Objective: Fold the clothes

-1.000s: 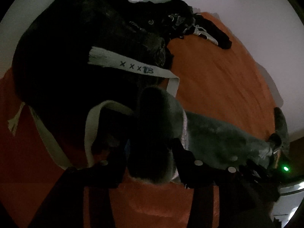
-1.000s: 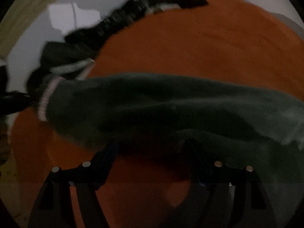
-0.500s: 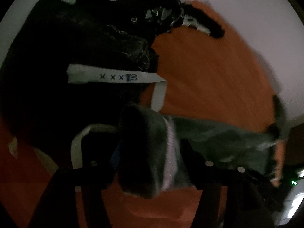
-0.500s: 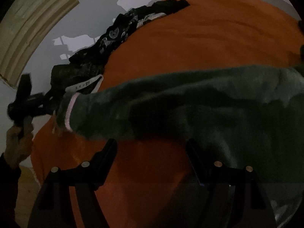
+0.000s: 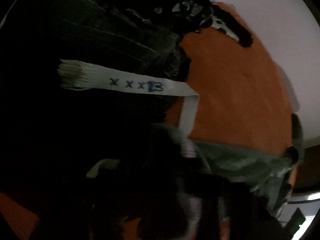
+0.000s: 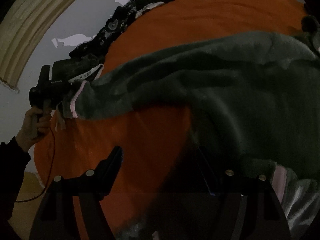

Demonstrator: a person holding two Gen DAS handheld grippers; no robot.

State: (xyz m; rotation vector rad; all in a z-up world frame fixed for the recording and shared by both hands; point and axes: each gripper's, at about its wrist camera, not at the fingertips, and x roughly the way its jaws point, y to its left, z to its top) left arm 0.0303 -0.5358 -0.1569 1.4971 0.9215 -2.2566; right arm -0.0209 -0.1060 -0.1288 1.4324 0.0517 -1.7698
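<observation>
Dim room: orange bedcover [image 6: 210, 18], pale wall [image 6: 40, 92] (yellowish floor [image 6: 28, 188] below).

I see a dark green fleece garment [image 6: 230, 84] stretched in a long band across the orange cover, its pink-edged cuff [image 6: 75, 102] raised at one end. Behind it black clothes [image 5: 100, 40] lie heaped.

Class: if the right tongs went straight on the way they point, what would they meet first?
Probably the orange cloth-covered surface between the open right tongs; the dark green fleece garment lies just beyond, depth unclear.
</observation>
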